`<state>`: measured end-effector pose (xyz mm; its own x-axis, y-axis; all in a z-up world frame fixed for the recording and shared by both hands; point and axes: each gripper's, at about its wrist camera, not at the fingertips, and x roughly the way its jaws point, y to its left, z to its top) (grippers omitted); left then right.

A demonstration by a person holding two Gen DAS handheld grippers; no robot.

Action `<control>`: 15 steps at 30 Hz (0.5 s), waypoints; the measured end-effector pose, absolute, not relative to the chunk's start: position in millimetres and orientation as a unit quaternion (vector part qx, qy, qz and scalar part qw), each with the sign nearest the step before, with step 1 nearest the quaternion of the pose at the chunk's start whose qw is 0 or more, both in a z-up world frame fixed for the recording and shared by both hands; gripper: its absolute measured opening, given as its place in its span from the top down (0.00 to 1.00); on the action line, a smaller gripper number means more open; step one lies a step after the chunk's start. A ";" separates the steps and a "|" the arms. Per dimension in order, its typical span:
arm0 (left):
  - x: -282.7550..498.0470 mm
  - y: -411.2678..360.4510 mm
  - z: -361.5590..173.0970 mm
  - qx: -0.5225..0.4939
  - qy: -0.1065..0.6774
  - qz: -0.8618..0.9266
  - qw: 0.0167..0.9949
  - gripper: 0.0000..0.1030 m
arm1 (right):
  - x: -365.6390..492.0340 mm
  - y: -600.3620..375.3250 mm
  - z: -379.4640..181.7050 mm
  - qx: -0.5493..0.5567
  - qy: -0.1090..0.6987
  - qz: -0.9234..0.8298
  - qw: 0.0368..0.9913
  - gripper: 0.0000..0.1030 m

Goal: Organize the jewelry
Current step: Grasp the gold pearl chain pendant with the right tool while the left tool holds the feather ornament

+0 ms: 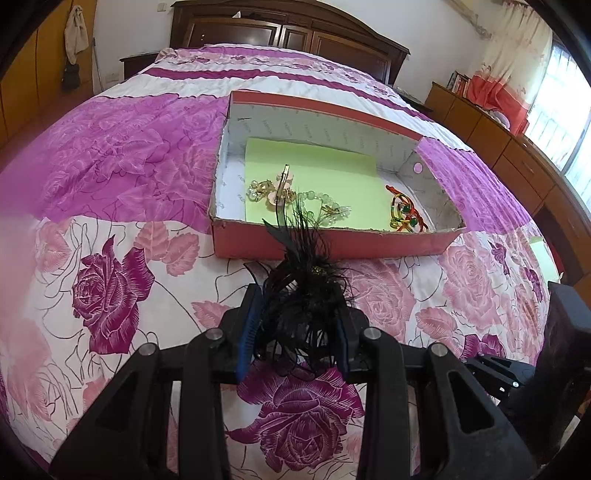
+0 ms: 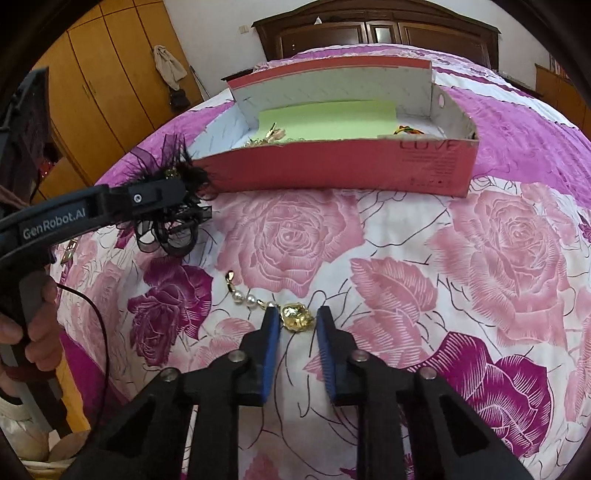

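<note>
My left gripper (image 1: 299, 295) is shut on a black feather hair ornament (image 1: 301, 295) and holds it above the bedspread just in front of a red shoe box (image 1: 332, 245). The box holds a green paper sheet (image 1: 325, 166), gold and pearl pieces (image 1: 273, 192), a pale bead bracelet (image 1: 325, 201) and red-green bangles (image 1: 404, 214). In the right wrist view the left gripper (image 2: 173, 192) with the ornament (image 2: 177, 221) is at the left, near the box (image 2: 332, 170). My right gripper (image 2: 295, 314) is open, its fingertips on either side of a gold pendant (image 2: 297, 316) with pearls (image 2: 245, 299) lying on the bed.
A pink and purple rose-patterned bedspread (image 2: 424, 277) covers the bed. A dark wooden headboard (image 1: 288, 33) stands at the far end. Wooden cabinets (image 1: 517, 155) line the right side and yellow wardrobes (image 2: 103, 74) the left. A window with curtains (image 1: 517, 55) is at the far right.
</note>
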<state>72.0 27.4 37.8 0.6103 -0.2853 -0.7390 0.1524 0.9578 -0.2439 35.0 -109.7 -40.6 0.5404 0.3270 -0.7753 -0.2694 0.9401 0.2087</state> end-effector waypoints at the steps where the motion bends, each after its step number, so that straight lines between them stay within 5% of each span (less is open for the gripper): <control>1: 72.0 27.0 37.7 -0.078 0.424 -0.123 0.894 0.73 | 34.8 -109.9 -41.2 0.032 0.447 0.171 0.877 0.77; 15: 71.0 24.5 52.6 -0.087 0.409 -0.130 0.899 0.73 | 27.8 -127.9 -10.3 0.050 0.390 0.166 0.904 0.78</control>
